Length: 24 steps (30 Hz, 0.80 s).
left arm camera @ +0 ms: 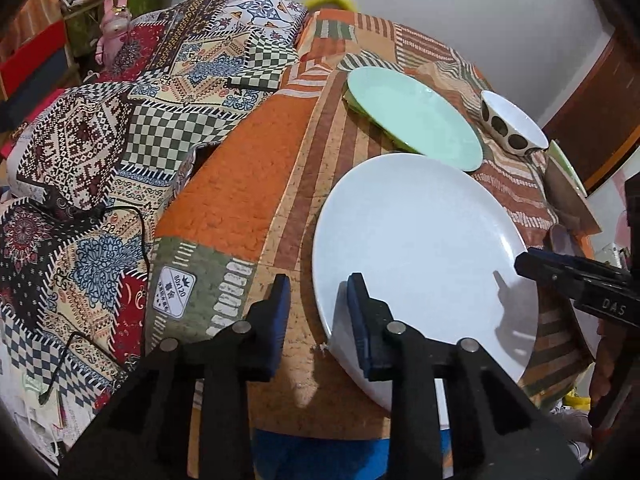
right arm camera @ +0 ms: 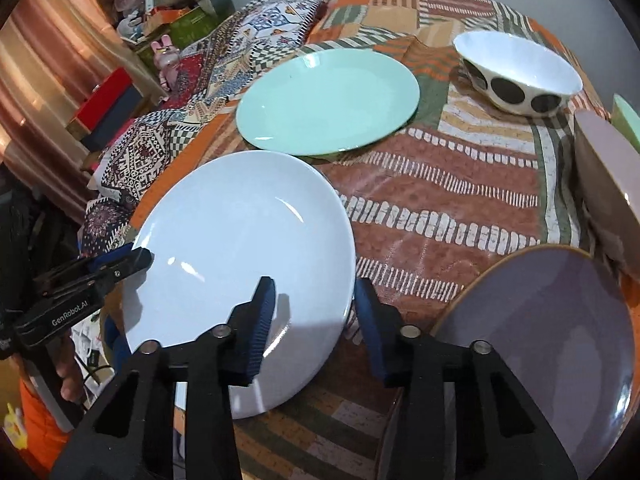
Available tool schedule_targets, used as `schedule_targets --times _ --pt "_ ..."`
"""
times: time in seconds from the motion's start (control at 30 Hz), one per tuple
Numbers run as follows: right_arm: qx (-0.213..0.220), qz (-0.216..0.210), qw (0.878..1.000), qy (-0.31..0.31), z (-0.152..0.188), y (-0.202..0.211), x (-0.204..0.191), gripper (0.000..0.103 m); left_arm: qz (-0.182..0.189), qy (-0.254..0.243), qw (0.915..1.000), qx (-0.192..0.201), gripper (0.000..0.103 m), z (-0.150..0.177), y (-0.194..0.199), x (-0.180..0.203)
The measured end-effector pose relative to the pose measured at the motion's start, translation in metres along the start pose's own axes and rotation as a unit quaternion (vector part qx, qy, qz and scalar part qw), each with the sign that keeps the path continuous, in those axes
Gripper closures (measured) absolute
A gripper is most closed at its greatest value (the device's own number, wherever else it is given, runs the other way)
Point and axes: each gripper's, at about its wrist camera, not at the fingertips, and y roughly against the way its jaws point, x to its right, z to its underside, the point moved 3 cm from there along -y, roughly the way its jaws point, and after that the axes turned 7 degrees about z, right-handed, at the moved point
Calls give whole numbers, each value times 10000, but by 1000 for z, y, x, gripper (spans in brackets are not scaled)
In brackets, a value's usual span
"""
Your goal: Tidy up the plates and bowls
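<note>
A white plate point(left arm camera: 420, 232) point(right arm camera: 240, 220) lies at the near edge of the patterned tablecloth point(right arm camera: 440, 200). My left gripper point(left arm camera: 320, 304) is shut on its left rim, one finger on the plate's face and the other outside the edge. The right gripper point(right arm camera: 314, 308) is shut on the opposite rim in the same way. Each gripper also shows in the other's view, the left gripper point(right arm camera: 132, 258) and the right gripper point(left arm camera: 524, 260), pinching the rim. Behind lie a mint-green plate point(left arm camera: 412, 116) point(right arm camera: 328, 96) and a white bowl with black spots point(left arm camera: 512, 124) point(right arm camera: 516, 72).
A grey-purple plate point(right arm camera: 540, 328) lies near right, close to my right fingers. A beige bowl point(right arm camera: 608, 168) and a green dish point(right arm camera: 628, 120) stand at the right edge. A patchwork blanket point(left arm camera: 120, 140) with a black cable point(left arm camera: 136, 220) lies left of the table.
</note>
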Motion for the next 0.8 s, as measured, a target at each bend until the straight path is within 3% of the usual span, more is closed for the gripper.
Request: schedule_targets --times 0.13,0.33,0.57,0.8 --pt "-147 26 9998 -96 2 -7 2 74 188 -21 9998 -46 83 0 -4 3" --pt "0 392 9990 201 6 -10 -6 73 137 -48 9999 -54 83 1 -3 7" --pt "40 43 9999 -123 3 -3 2 76 1 -75 9999 -119 82 5 3 10" --pt "292 -1 9996 -62 4 14 -1 78 -37 -56 10000 3 81 7 17 21"
